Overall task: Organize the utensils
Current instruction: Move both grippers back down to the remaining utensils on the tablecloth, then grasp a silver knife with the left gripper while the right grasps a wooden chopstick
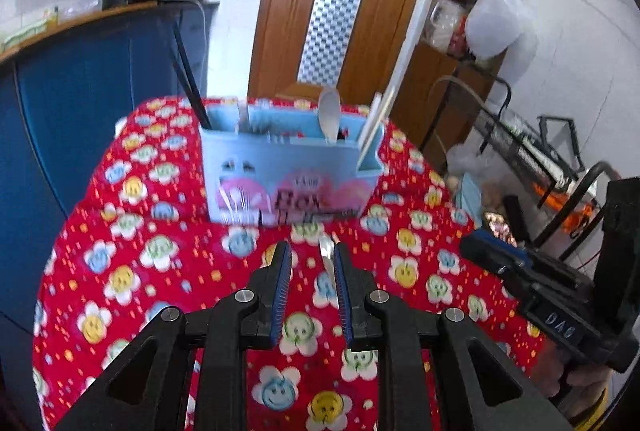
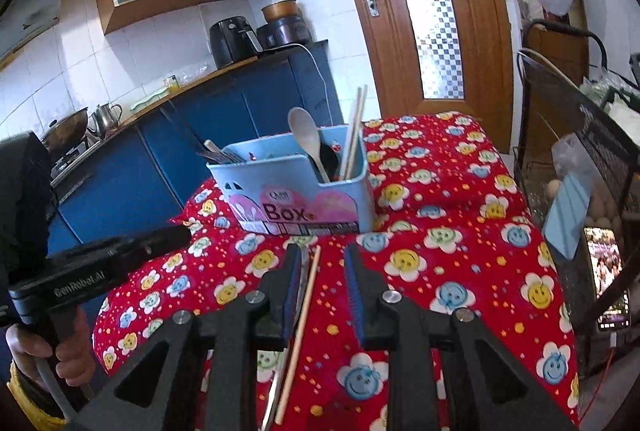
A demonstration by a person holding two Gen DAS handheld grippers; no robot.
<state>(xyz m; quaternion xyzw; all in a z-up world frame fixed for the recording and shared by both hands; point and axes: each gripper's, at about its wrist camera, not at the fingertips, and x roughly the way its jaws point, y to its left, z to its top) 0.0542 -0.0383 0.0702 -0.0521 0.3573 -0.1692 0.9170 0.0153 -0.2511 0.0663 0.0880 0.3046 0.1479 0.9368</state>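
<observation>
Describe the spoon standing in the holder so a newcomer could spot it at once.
On the red flowered tablecloth stands a light blue utensil box with a pink label. The spoon rises bowl-up from its right-hand part, beside pale chopsticks. It is the only white, round-headed piece there.

Both views are wrist fisheyes looking forward and downward along their own gripper fingers.

Landmark: light-blue plastic utensil box with pink label (image 1: 290, 171) (image 2: 298, 187), standing on the red flower-print tablecloth (image 1: 160, 263) (image 2: 460, 231).

Left wrist view: faces the box's front nearly square-on, close. The other gripper's black body intrudes right of the box.

Right wrist view: faces the box from its right-front corner, similarly close. The other gripper's body lies left of the box.

Shared: box, cloth, brown wooden door (image 1: 280, 31) (image 2: 480, 31) behind the box.
</observation>
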